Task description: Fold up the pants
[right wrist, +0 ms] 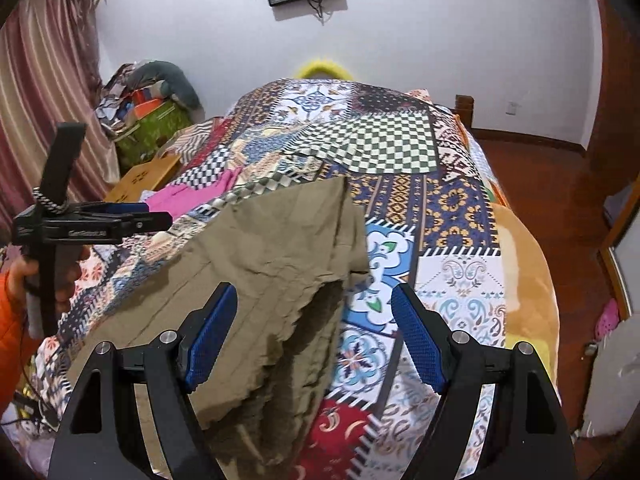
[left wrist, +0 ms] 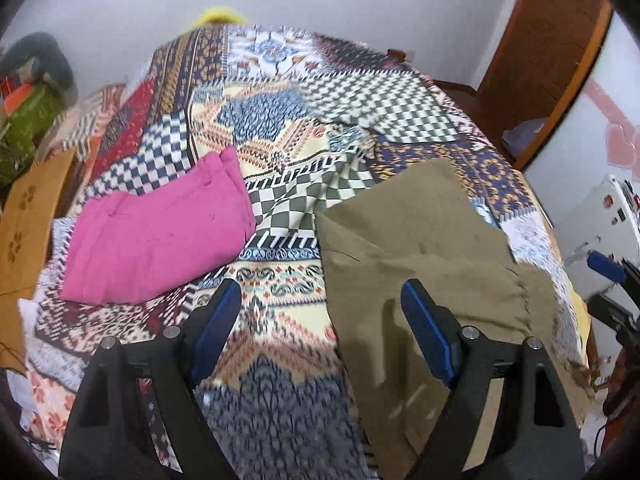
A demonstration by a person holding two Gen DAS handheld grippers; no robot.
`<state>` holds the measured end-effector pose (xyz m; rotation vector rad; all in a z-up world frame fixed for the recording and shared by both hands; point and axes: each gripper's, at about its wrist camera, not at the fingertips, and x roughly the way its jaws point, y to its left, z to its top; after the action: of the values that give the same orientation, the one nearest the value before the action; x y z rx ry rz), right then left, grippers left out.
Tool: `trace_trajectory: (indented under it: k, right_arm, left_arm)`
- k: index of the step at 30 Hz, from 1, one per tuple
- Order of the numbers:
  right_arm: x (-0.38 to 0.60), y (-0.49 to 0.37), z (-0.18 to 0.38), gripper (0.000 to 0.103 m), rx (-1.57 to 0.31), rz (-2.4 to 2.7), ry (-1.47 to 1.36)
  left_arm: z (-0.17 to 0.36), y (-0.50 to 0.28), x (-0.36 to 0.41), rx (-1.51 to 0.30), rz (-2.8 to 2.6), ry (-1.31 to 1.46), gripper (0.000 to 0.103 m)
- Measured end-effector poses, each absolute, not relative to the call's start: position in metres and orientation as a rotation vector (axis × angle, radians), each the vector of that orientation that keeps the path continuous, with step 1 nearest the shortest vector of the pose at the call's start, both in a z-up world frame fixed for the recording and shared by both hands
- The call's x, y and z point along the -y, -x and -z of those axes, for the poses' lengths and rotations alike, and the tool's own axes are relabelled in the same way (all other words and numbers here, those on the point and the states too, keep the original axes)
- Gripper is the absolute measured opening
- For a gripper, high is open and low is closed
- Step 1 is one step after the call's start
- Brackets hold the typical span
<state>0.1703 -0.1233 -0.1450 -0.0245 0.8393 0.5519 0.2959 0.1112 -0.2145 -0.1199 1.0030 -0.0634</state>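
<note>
**Olive pants folded on the bed, both grippers spread and empty**

Olive-brown folded cotton pants lie on the bed's multicoloured patchwork-print bedspread, toward its near edge. Their elasticated waistband faces the right wrist camera and is rumpled; the folded bundle runs away toward the middle of the bed.

Right gripper: black frame, blue ribbed pads. Jaws stand wide apart, with the waistband end of the pants below and between them. The left pad overlaps the cloth in view; contact cannot be confirmed. Nothing is pinched.

Left gripper: jaws likewise spread wide, nothing between the pads but bedspread. Its right finger appears over the edge of the olive pants; its left finger over bare bedspread. In the right wrist view this gripper is seen from the side at the left, held by a hand with an orange sleeve.

Pink folded garment lies on the bedspread, left of the olive pants and apart from them.
</note>
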Motion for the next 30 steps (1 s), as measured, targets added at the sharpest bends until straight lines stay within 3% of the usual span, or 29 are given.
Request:
trace_trajectory:
  k: [4,8,16,17,18,22,30]
  right_arm:
    - [0.124,-0.183,0.157,0.077,-0.865,-0.539,0.019]
    - [0.127,-0.19,0.17,0.077,-0.89,-0.533,-0.019]
    - [0.136,-0.2,0.186,0.077,-0.927,-0.532,-0.077]
    - [0.137,-0.2,0.186,0.077,-0.927,-0.531,-0.079]
    - [0.138,-0.2,0.185,0.077,-0.925,-0.53,-0.081]
    - [0.141,-0.198,0.179,0.077,-0.915,-0.519,-0.08]
    - [0.15,-0.189,0.162,0.077,-0.879,-0.5,-0.072]
  left_arm:
    - [0.233,-0.322,-0.119,-1.034,0.09,0.181,0.075]
    - [0.248,-0.347,-0.115,-1.077,0.152,0.196,0.059]
    - [0.271,-0.383,-0.106,-1.123,0.24,0.23,0.055]
    - [0.272,-0.386,-0.103,-1.126,0.241,0.217,0.049]
    - [0.273,-0.388,-0.099,-1.129,0.231,0.191,0.034]
    - [0.272,-0.389,-0.095,-1.137,0.203,0.141,0.007]
    - [0.25,-0.353,-0.11,-1.075,0.119,0.07,0.002]
